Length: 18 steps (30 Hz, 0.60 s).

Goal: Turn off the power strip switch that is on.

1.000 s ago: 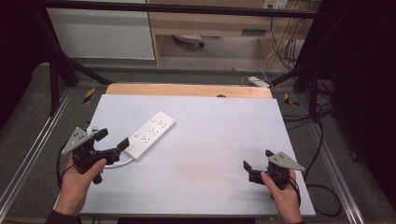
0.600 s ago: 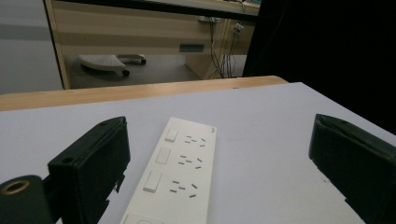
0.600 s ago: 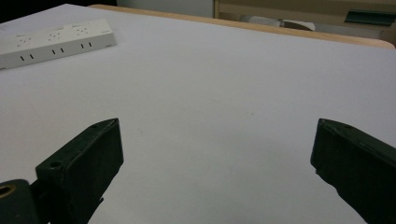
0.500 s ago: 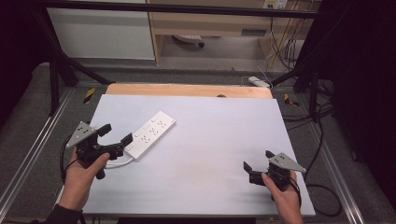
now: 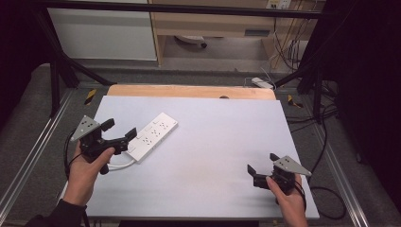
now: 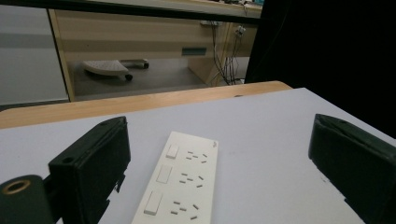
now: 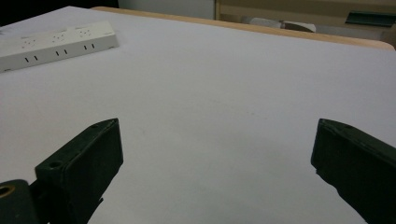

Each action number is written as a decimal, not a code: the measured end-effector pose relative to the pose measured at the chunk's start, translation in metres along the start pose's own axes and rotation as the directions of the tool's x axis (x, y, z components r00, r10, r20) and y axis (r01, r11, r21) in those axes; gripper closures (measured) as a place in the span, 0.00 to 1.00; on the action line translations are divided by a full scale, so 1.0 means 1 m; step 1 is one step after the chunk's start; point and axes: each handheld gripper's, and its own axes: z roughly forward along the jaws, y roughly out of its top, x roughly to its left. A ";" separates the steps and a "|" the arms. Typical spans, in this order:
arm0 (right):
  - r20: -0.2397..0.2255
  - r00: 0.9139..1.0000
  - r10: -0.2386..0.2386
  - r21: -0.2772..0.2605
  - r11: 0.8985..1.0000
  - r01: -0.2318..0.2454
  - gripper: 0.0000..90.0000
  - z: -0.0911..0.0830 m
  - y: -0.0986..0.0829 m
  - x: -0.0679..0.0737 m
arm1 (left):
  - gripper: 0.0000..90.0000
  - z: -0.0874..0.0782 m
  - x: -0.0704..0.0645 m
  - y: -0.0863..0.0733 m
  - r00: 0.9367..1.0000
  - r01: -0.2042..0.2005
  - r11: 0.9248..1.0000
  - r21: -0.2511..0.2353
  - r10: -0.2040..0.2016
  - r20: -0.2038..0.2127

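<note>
Nothing gripped yet. Judging by the layout, only the approach looks done; closing on the strip, lifting or shifting it all left to do.

Table (image 5: 213, 156): broad pale sheet, wooden edge along the far side, bare apart from the strip.

Strip (image 5: 152, 136): white power strip, lying flat on the left half of the table, set diagonally, near end toward the left hand, far end pointing toward the table's middle. Long, slim, boxy, hard plastic by the look. In the left gripper view, strip (image 6: 180, 179) running away between the jaws: three rocker switches down one side, a cluster of socket slots beside each. In the right gripper view, strip (image 7: 56, 44) far off at upper left, well apart from that claw. White cord (image 5: 120, 164) curling out of the near end, passing under the left hand.

Left gripper (image 5: 119, 135): held just above the table at the strip's near end, jaws spread wide, one at each side of the near end, touching nothing as far as visible. Probably lined up for a pinch across the width.

Right gripper (image 5: 262, 166): near the front right corner, low over bare table, jaws likewise spread, pinching nothing, idle by the look.

Likely risk: smooth casing slipping, cord dragging.
</note>
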 end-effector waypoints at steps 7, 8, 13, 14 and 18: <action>0.001 1.000 0.006 -0.002 1.000 -0.006 0.03 -0.001 0.000 -0.001 | 0.06 0.008 -0.002 0.006 1.000 -0.010 1.000 -0.001 0.010 0.004; 0.002 1.000 0.007 -0.004 1.000 -0.007 0.03 -0.001 0.000 -0.001 | 0.07 0.009 -0.003 0.006 1.000 -0.011 1.000 -0.002 0.011 0.006; 0.003 1.000 0.008 -0.006 1.000 -0.008 0.03 -0.001 0.000 -0.001 | 0.07 0.015 -0.006 0.010 1.000 -0.017 1.000 0.002 0.017 0.009; 0.004 1.000 0.008 -0.007 1.000 -0.008 0.03 -0.001 0.000 -0.001 | 0.08 0.016 -0.007 0.010 1.000 -0.018 1.000 0.004 0.018 0.011; 0.004 1.000 0.010 -0.010 1.000 -0.010 0.03 -0.001 0.000 -0.002 | 0.09 0.021 -0.009 0.013 1.000 -0.023 1.000 0.004 0.023 0.016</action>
